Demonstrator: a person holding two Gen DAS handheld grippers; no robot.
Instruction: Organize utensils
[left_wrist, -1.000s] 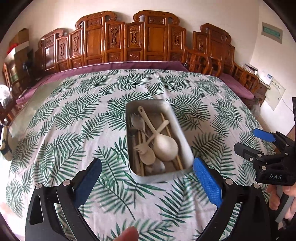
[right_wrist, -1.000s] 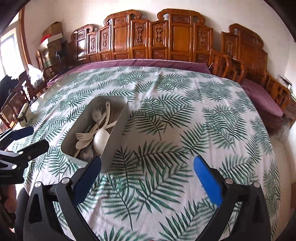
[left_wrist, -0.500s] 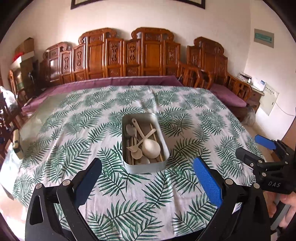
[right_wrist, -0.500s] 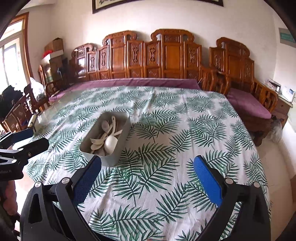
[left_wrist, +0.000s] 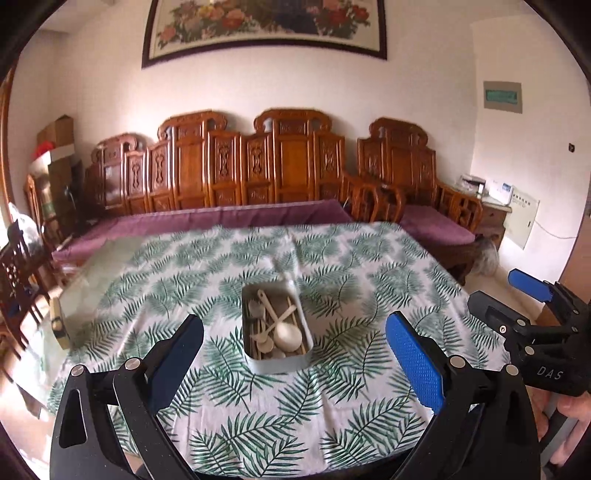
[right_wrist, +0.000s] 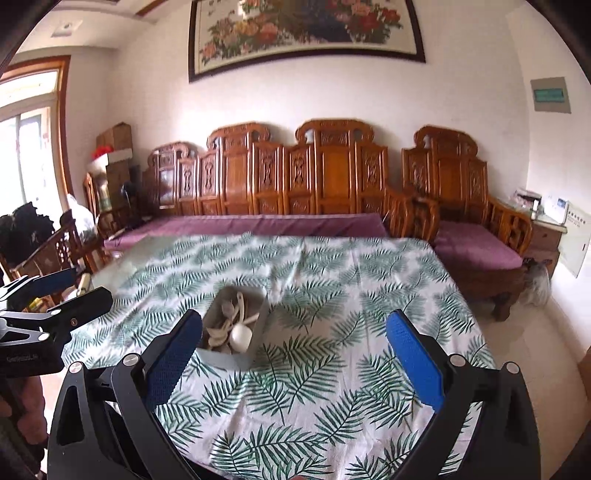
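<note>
A grey metal tray (left_wrist: 275, 363) stands in the middle of the leaf-print tablecloth (left_wrist: 351, 373); it holds several pale utensils: a big white spoon (left_wrist: 287, 334), a fork, smaller spoons and chopsticks. The tray also shows in the right wrist view (right_wrist: 236, 360). My left gripper (left_wrist: 295, 365) is open and empty, well back from the tray near the table's front edge. My right gripper (right_wrist: 295, 365) is open and empty, to the right of the tray. The right gripper also shows in the left wrist view (left_wrist: 517, 295), the left gripper in the right wrist view (right_wrist: 62, 288).
A carved wooden bench with purple cushions (left_wrist: 229, 218) lines the wall behind the table. A wooden chair (left_wrist: 18, 280) stands at the left. A matching armchair (right_wrist: 476, 236) is at the back right. A cabinet (right_wrist: 546, 236) is by the right wall.
Both grippers have pulled back and up from the table; the tray now looks smaller and farther away. The utensils in the tray have not moved.
</note>
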